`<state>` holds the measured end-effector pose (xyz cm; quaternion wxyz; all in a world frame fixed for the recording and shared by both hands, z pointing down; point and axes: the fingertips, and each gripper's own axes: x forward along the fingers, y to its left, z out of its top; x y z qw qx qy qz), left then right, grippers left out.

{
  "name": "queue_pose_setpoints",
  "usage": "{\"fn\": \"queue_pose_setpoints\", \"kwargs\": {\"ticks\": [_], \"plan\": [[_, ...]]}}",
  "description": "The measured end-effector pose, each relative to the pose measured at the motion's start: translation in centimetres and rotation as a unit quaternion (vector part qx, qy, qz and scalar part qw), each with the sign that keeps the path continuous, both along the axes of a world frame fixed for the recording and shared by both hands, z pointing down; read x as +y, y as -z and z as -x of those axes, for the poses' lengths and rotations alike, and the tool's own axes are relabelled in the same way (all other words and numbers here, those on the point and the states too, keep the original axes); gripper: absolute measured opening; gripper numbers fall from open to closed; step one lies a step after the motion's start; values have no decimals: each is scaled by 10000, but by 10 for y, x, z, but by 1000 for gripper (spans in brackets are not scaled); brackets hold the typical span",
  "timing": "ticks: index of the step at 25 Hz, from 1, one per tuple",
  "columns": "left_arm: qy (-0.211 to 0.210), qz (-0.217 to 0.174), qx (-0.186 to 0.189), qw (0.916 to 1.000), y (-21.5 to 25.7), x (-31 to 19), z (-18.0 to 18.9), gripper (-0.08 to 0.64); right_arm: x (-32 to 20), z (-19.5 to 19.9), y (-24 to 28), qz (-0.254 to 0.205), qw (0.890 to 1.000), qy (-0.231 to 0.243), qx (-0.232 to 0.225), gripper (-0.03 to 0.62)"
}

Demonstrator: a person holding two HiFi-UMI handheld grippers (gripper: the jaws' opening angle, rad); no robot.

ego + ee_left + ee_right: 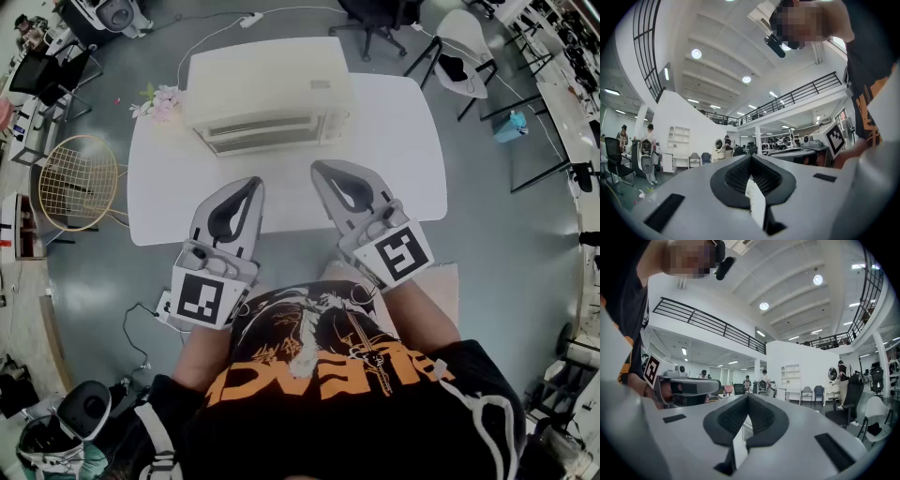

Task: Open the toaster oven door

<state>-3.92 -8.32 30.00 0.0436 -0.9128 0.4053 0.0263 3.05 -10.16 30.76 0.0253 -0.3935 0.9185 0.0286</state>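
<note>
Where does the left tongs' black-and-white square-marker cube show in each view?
Head view: marker cube at lower left.
Left gripper view: not in it.
Right gripper view: marker cube at the left edge.
Shared landmark: the person's black shirt with orange print.

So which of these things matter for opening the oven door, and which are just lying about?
For the job: toaster oven, left gripper, right gripper, both shut and empty.
Lying about: flowers beside the oven, wire chair on the floor.
</note>
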Motion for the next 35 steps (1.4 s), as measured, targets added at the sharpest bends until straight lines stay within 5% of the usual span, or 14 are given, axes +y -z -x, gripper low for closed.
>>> {"fn": "queue_pose_setpoints", "kwargs": {"ticks": [14, 35], "plan": [[55, 99, 9, 9999, -6, 5, 12, 20, 0, 10, -7, 66, 10000, 38, 2, 14], [356, 156, 206, 9990, -9, -3, 36, 20, -109, -22, -130, 1284, 9873, -624, 703, 63]]}}
